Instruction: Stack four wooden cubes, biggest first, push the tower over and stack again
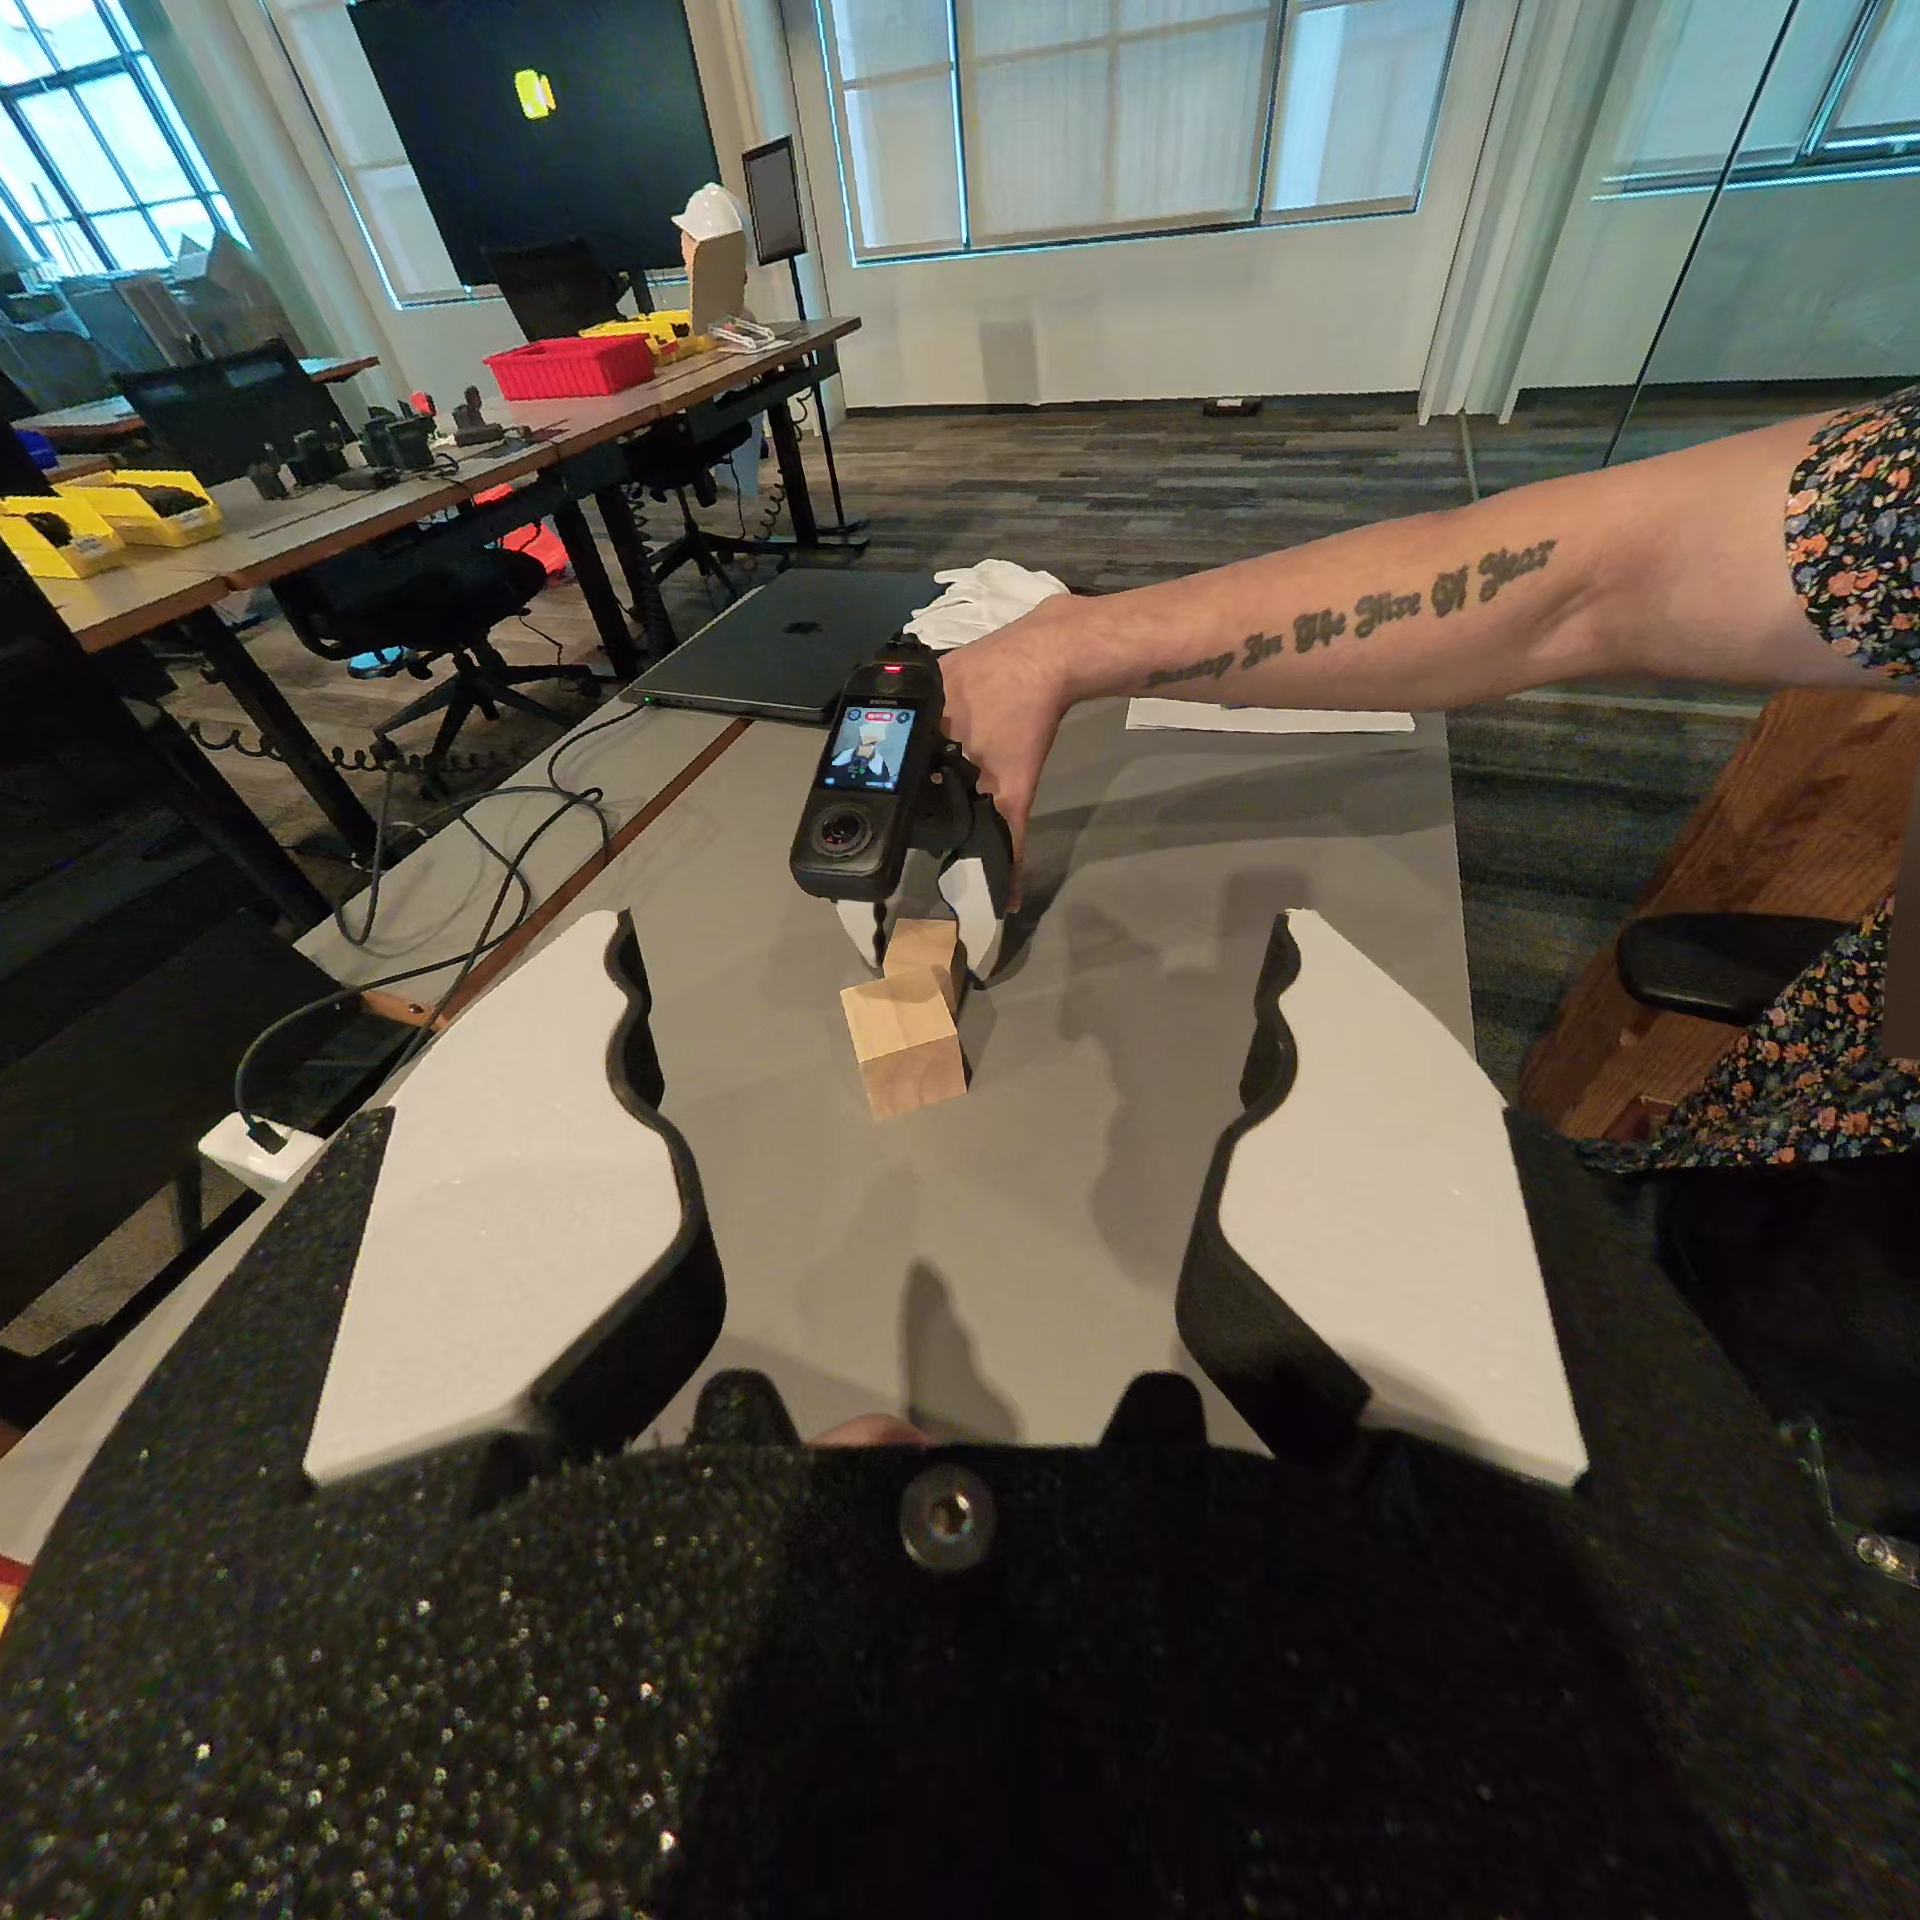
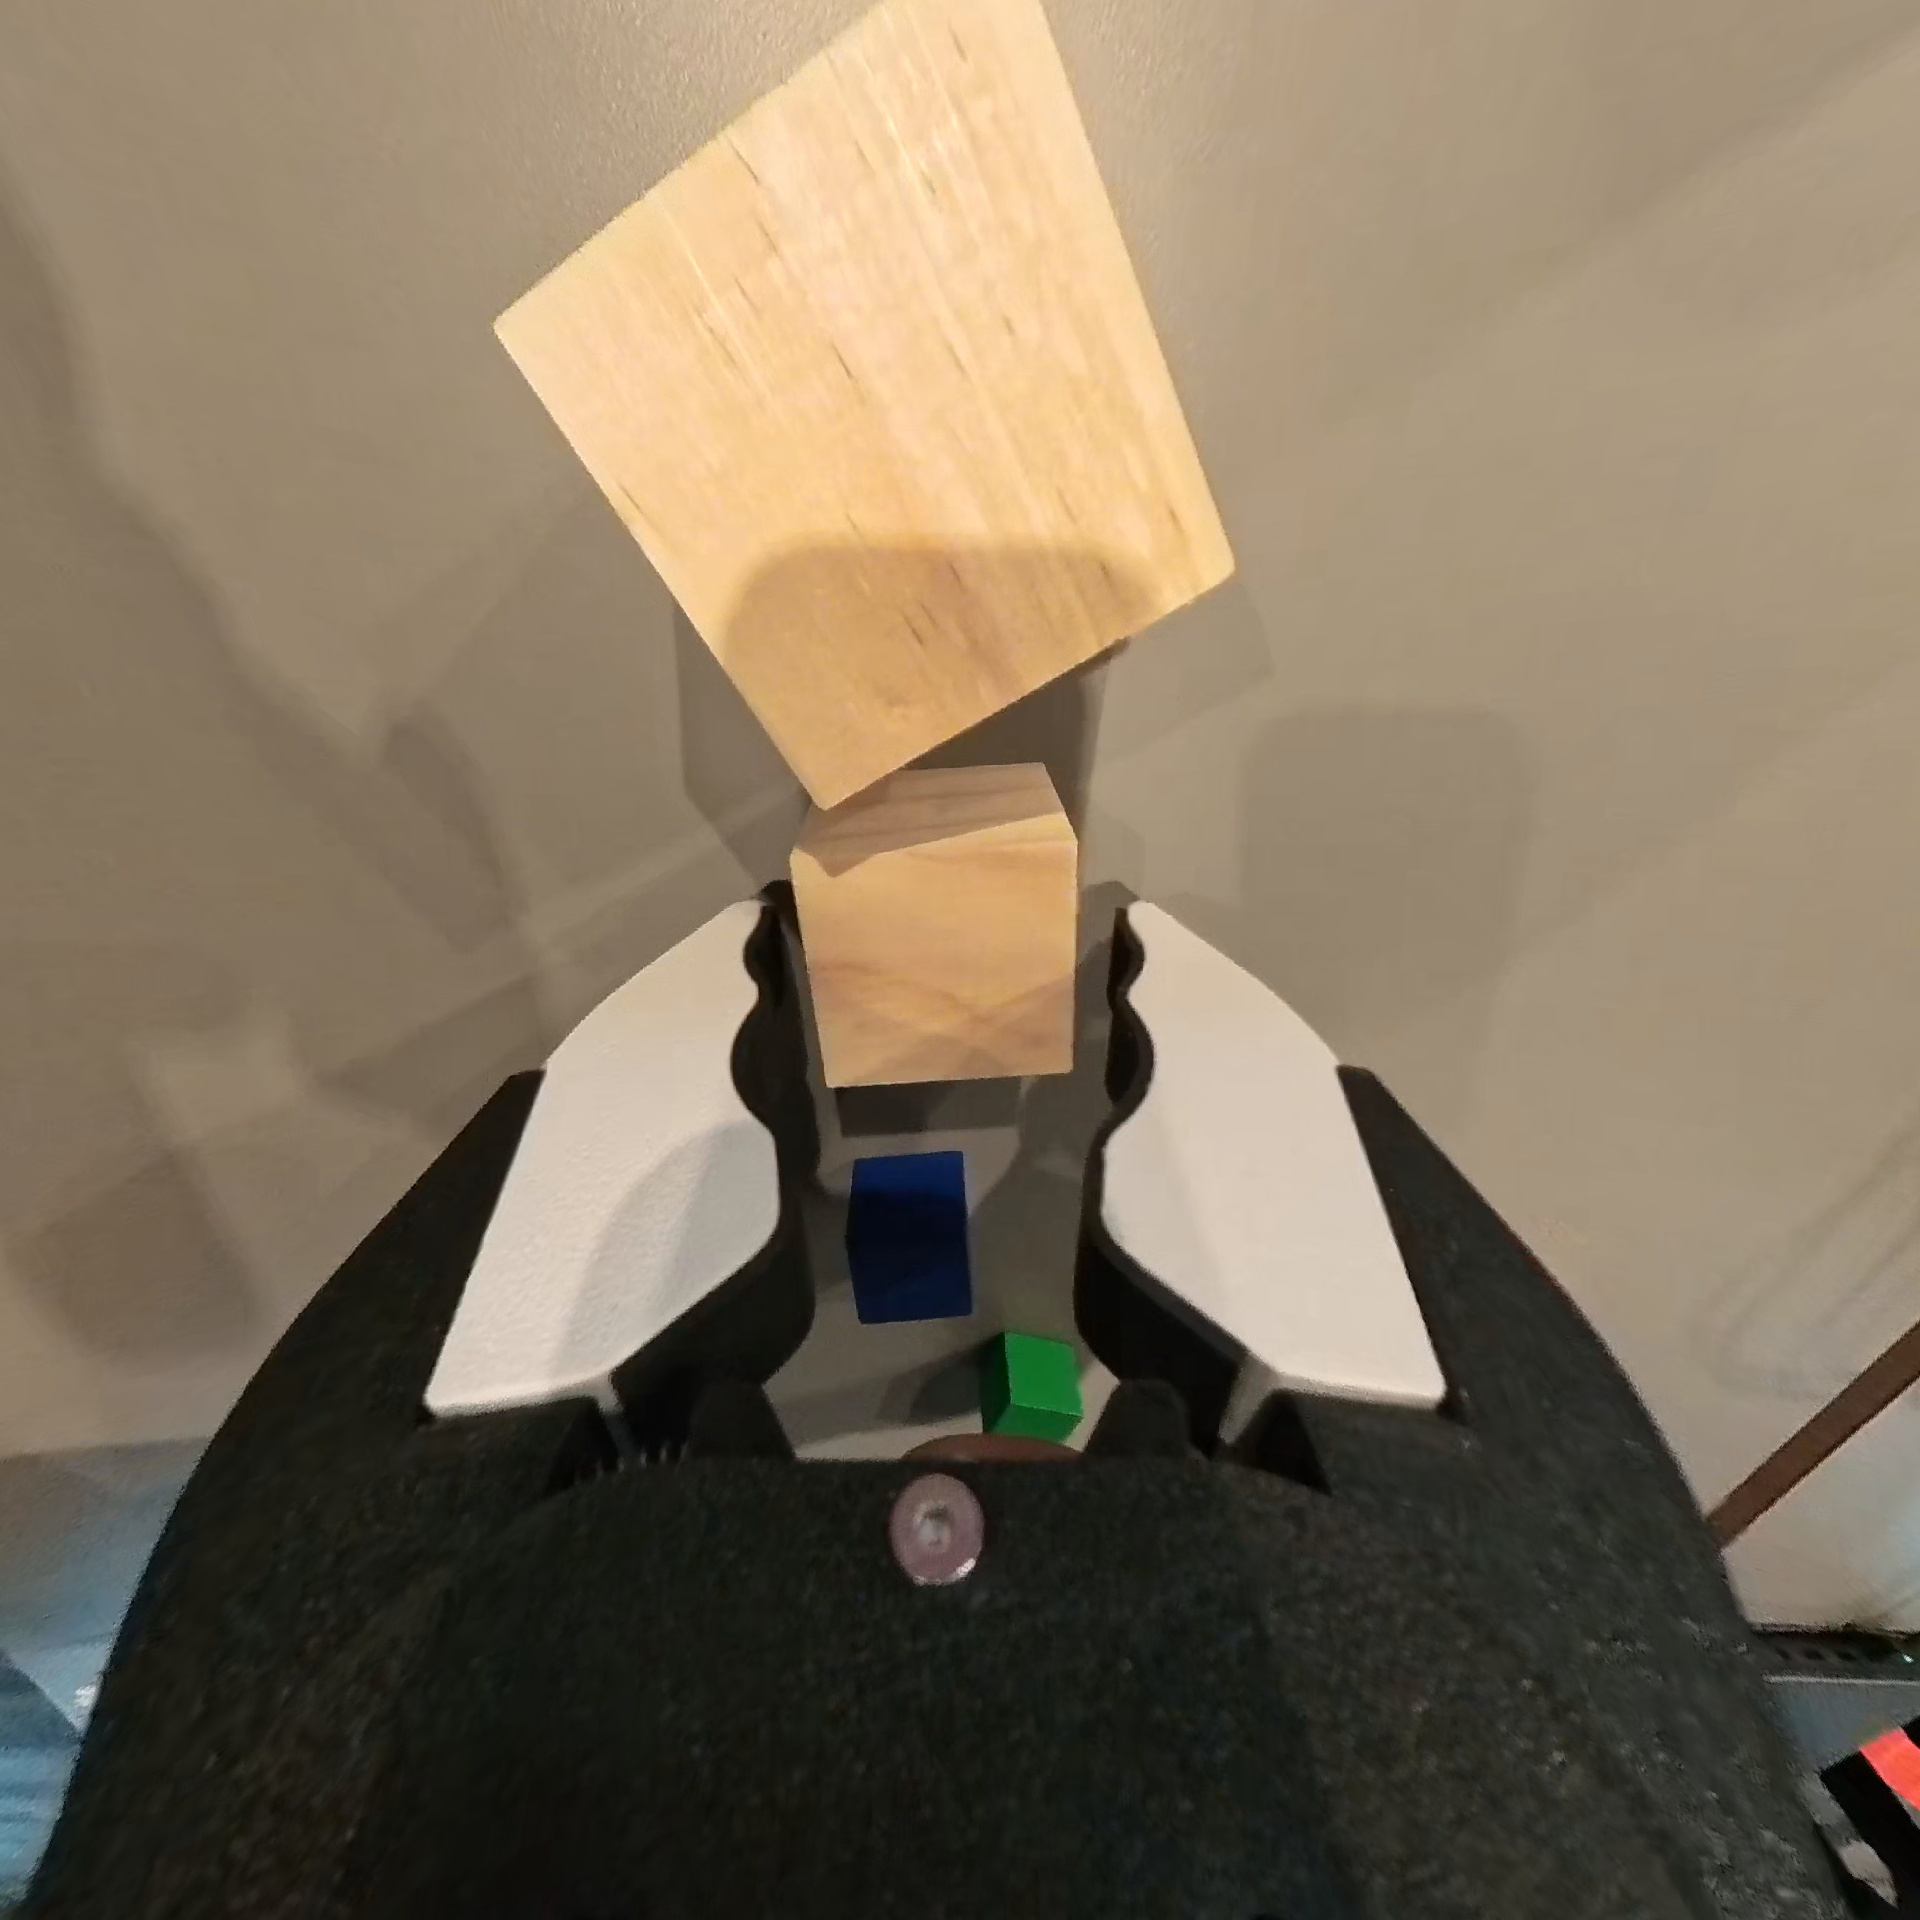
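My left gripper (image 1: 956,930) is open and empty, low over the grey table (image 1: 1195,987). Ahead of it stands a large wooden cube (image 1: 902,1049). Just behind that, a person's hand (image 1: 997,738) holds my right gripper (image 1: 923,940), whose fingers flank a small wooden cube (image 1: 920,951). In the right wrist view the right gripper (image 2: 948,914) is shut on the small wooden cube (image 2: 935,966), right next to the large cube (image 2: 862,416); touching or not, I cannot tell. Below, between the fingers, a blue cube (image 2: 909,1236) and a green cube (image 2: 1029,1387) lie on the table.
A closed laptop (image 1: 790,644), a white cloth (image 1: 987,603) and a sheet of paper (image 1: 1268,717) lie at the table's far end. Cables (image 1: 468,831) run along its left edge. A wooden cabinet (image 1: 1766,883) and a chair armrest (image 1: 1725,956) stand at the right. About 35 cm separates my left fingertips from my right.
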Tool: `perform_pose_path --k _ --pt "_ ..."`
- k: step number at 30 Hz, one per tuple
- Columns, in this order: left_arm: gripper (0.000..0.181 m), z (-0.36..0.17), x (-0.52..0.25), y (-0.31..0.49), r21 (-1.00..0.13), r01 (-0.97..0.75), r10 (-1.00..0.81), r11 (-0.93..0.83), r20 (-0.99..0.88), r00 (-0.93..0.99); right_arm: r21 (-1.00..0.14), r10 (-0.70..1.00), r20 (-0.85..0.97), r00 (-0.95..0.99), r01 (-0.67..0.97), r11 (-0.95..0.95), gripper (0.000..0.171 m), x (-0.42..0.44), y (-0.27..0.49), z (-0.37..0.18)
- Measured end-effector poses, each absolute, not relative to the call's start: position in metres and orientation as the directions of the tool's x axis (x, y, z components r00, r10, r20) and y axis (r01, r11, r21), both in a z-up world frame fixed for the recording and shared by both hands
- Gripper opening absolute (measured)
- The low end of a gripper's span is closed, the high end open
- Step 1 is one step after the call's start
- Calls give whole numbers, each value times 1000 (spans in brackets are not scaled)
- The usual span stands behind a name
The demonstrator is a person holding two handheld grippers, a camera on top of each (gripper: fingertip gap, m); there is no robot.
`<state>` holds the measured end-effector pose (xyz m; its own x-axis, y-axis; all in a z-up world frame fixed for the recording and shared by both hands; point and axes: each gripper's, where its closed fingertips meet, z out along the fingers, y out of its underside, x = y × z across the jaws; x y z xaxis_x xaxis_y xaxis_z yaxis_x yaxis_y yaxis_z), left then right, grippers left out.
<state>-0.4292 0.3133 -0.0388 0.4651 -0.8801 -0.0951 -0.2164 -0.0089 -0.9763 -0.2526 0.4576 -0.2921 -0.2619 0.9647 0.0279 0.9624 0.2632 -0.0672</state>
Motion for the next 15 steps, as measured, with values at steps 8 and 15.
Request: perform_pose_path --k 8,15 --pt "110 -39 -428 313 -976 -219 -881 -6 -99 463 -98 960 29 -279 955 280 45 -255 455 -290" --pt "110 -39 -428 313 -976 -219 -882 -5 -99 461 -86 962 31 -273 958 274 45 -251 458 -286"
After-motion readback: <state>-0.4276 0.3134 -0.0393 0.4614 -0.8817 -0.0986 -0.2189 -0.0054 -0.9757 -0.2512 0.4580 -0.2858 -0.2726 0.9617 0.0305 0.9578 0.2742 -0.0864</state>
